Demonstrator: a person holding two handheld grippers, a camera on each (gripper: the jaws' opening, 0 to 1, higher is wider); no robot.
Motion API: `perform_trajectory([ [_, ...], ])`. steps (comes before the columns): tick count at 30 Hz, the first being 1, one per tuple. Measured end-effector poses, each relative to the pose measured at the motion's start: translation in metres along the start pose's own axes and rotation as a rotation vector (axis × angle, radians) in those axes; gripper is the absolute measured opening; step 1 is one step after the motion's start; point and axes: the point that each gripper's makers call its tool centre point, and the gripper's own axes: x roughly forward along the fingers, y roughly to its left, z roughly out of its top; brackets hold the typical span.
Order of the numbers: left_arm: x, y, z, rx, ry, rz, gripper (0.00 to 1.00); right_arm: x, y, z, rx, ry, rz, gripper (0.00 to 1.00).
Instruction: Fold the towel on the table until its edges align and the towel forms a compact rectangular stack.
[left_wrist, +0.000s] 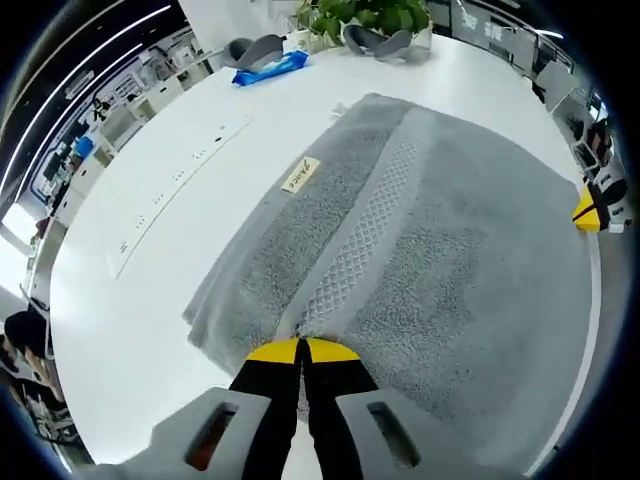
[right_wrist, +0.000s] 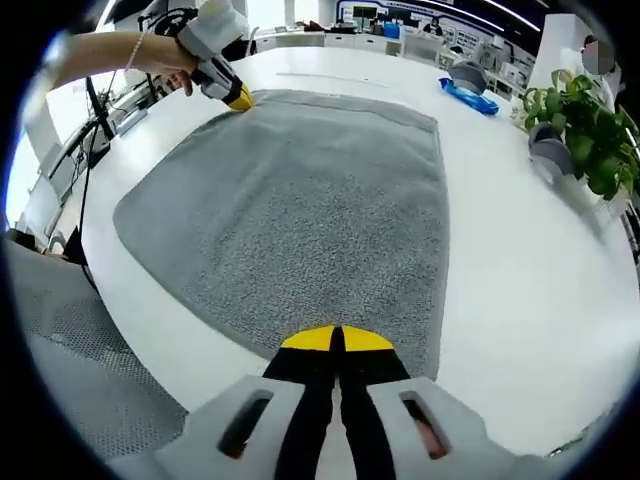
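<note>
A broad white counter (left_wrist: 150, 290) is sitting in an open-plan office, ceiling strip lights (left_wrist: 100, 45) glowing overhead (desks and shelving are crowding the far side), potted greenery (right_wrist: 580, 130) edging it.

My white bench (left_wrist: 150, 300) carries the grey towel (left_wrist: 400, 250) spread flat, a blue packet (left_wrist: 270, 68), and a potted plant (left_wrist: 365, 15) beyond.

Open-plan office or lab. Long white table (left_wrist: 130, 330) under the claws, recessed socket strip (left_wrist: 175, 185) left of the left claw, potted plant (right_wrist: 585, 125) far right of the right claw. Beyond the table, rows of desks with monitors (right_wrist: 400, 25) under ceiling strip lights (left_wrist: 95, 45).
</note>
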Motion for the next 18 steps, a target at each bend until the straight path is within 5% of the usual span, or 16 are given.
perform_trajectory([
  [4, -0.0006, 0.0011, -0.0011, -0.061, -0.037, -0.002, 0.01, 0.0, 0.0, 0.0001, 0.002, -0.001, 0.008, 0.0],
  [11, -0.0002, 0.0002, 0.0, -0.022, -0.02, 0.009, 0.01, 0.0006, 0.0003, 0.0008, -0.044, 0.032, 0.062, 0.0],
  [18, -0.0019, 0.0011, -0.0005, -0.065, -0.033, -0.006, 0.01, 0.001, -0.0003, 0.0003, -0.027, 0.086, 0.143, 0.0],
])
